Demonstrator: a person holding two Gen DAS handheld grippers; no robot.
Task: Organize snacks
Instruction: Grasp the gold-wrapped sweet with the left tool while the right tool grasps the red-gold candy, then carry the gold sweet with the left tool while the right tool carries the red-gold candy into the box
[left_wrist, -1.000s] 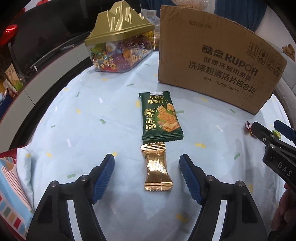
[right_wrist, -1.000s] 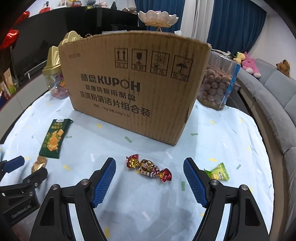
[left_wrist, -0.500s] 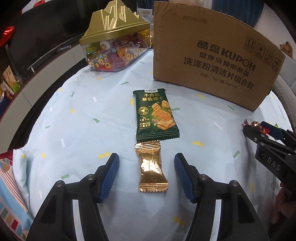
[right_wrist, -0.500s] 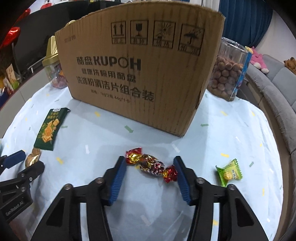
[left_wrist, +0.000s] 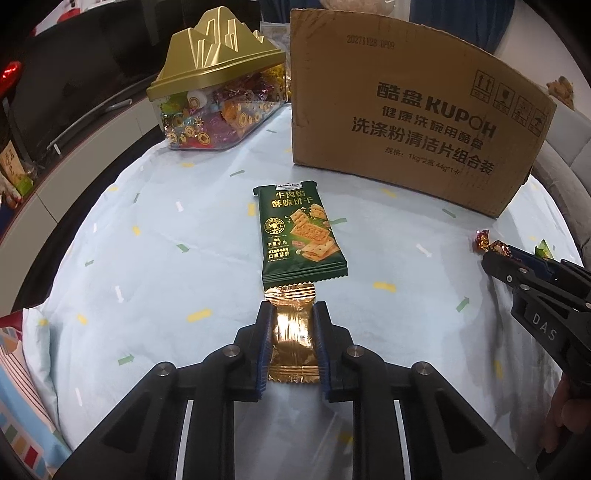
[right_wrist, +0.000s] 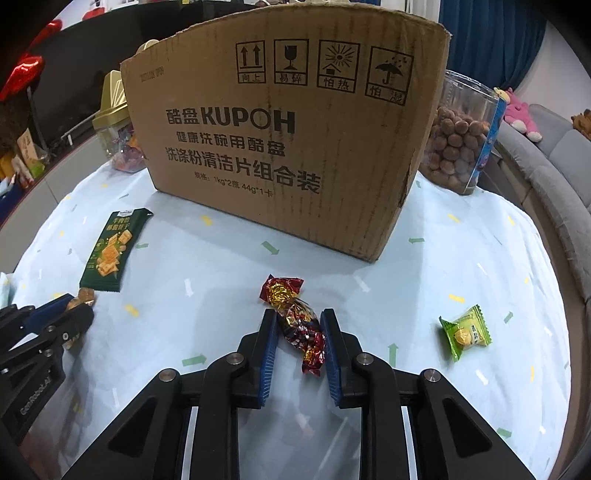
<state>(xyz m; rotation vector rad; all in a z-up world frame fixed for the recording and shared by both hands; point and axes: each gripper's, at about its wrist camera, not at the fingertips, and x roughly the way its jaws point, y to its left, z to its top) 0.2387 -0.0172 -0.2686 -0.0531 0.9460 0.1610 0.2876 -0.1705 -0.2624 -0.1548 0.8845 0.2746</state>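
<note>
Left wrist view, left hand-held gripper (left_wrist: 291, 314) clamping gold packet (left_wrist: 292, 332), right hand-held gripper (right_wrist: 298, 319) just closed, pinching red candy (right_wrist: 295, 317)

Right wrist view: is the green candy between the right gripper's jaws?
No, the green candy lies apart to the side; the right gripper clamps the red-gold candy.

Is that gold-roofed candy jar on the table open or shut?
Shut. The gold mountain-shaped lid sits squarely on the clear candy jar, its rim covering the top all round; the jar looks nearly full of wrapped sweets.
</note>
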